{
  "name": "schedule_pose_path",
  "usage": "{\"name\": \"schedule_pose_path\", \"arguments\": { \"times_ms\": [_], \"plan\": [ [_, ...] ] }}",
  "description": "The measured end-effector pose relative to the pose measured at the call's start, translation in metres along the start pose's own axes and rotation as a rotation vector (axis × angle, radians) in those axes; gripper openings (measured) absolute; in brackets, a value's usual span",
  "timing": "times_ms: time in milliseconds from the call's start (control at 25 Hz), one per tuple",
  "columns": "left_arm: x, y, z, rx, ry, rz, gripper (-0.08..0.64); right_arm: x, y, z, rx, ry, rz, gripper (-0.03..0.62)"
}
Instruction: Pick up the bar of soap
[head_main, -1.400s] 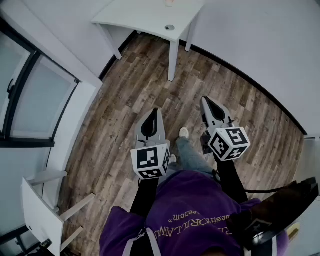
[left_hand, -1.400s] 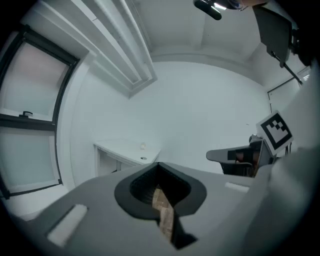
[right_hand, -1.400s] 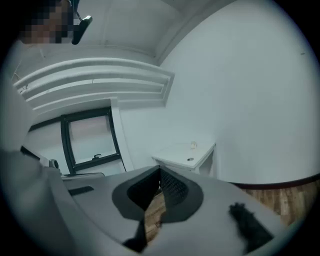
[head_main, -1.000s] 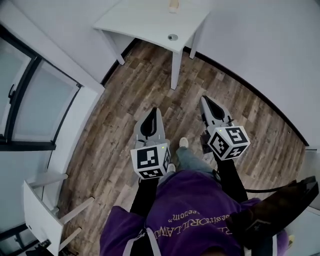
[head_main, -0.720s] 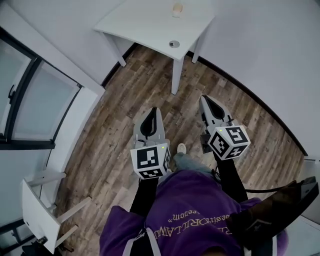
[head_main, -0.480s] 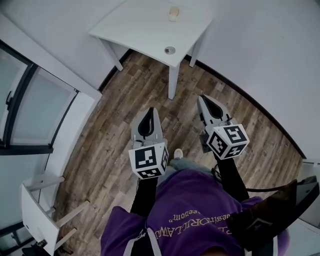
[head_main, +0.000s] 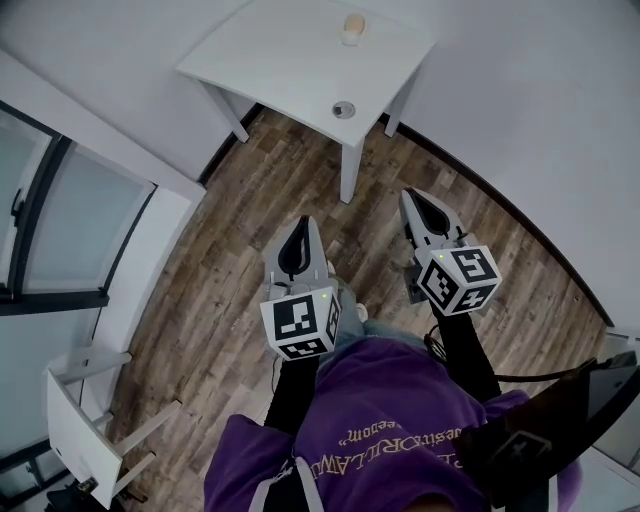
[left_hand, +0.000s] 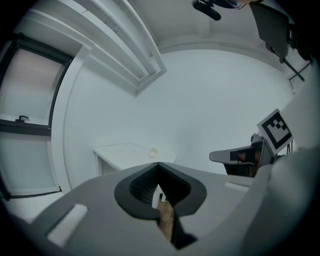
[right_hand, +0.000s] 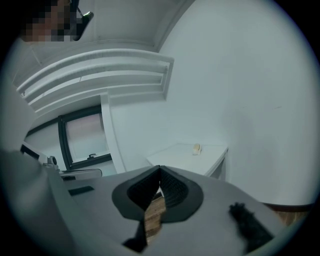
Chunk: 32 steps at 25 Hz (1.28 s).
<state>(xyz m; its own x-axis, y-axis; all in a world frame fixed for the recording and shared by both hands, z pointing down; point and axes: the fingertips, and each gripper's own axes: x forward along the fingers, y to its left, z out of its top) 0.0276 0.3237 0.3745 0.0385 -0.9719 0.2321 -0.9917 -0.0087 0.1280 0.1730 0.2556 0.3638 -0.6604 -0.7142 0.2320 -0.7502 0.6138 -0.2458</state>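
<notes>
The counter (head_main: 285, 62) has drawn closer; the bar of soap (head_main: 351, 27) sits on its far side, well beyond the left tongs (head_main: 302, 226) and right tongs (head_main: 411, 198), both closed and empty, so reaching it comes first

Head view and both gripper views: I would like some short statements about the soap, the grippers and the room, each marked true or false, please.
1. The bar of soap lies on the white table. True.
2. The left gripper holds the bar of soap. False: it is shut with nothing in it, over the floor, well apart from the table.
3. The right gripper is shut and empty. True.
4. The floor is covered with grey carpet. False: it is made of brown wood planks.
</notes>
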Motion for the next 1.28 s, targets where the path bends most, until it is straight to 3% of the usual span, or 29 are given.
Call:
{"name": "schedule_pose_path", "arguments": {
  "times_ms": [800,1280],
  "plan": [
    [0.195,0.086,0.062,0.031,-0.015,-0.081,0.006,0.195,-0.051,0.066,0.001,-0.040,-0.050,0.009],
    [0.251,0.099,0.053,0.025,0.044,-0.128,0.006,0.240,-0.078,0.062,0.033,-0.012,-0.107,0.009]
  ]
}}
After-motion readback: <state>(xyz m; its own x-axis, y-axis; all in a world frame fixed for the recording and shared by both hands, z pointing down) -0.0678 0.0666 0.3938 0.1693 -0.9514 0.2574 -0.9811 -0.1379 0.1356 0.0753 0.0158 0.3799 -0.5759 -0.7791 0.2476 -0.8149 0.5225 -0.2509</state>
